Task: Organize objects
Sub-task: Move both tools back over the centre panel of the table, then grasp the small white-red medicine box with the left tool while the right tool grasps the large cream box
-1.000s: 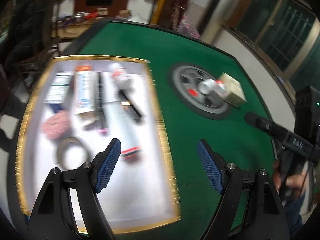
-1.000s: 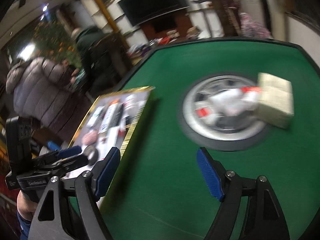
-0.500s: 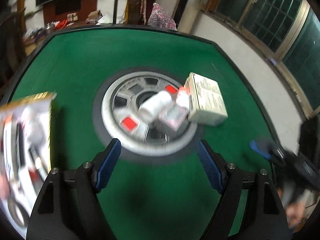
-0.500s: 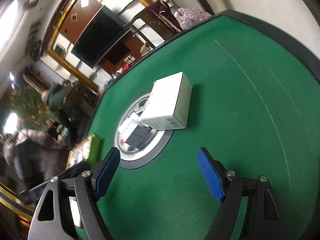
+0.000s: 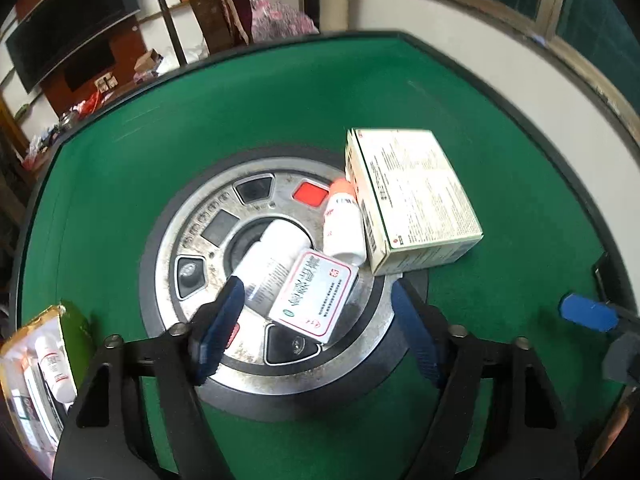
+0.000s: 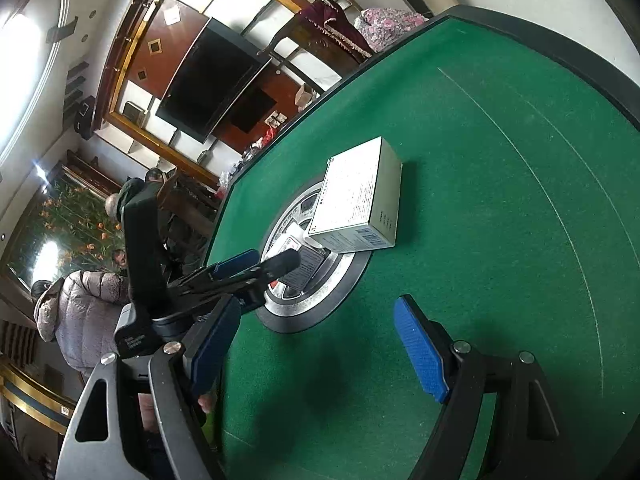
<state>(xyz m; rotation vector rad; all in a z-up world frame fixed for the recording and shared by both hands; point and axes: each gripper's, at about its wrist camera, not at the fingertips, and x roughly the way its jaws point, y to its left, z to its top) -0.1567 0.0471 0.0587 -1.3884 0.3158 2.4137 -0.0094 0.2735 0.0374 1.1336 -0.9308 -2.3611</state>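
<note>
On the round metal hub [image 5: 208, 232] in the middle of the green table [image 5: 280, 112] lies a small white box with a red border [image 5: 316, 296]. It leans on a white bottle [image 5: 272, 256] lying on its side. An orange-capped bottle [image 5: 342, 220] and a large white box [image 5: 416, 196] lie just beyond. My left gripper [image 5: 316, 332] points down over the small box. Its jaws are closing with the box between them, and the pads [image 5: 218, 328] stand clear of its sides. My right gripper [image 6: 318, 346] hangs open over bare felt, near the hub [image 6: 316, 304] and the large box [image 6: 356, 196].
A gold-rimmed tray [image 5: 36, 368] with tubes and packets sits at the table's left edge. The right gripper's blue tip [image 5: 584, 312] shows at the right. Off the table stand a person in a puffy jacket [image 6: 80, 312], chairs and a wall television [image 6: 208, 80].
My left gripper has swung from above the tray to the hub and come down close over the small box, its jaws narrower. The right gripper rolled and turned toward the large box, then held still.
</note>
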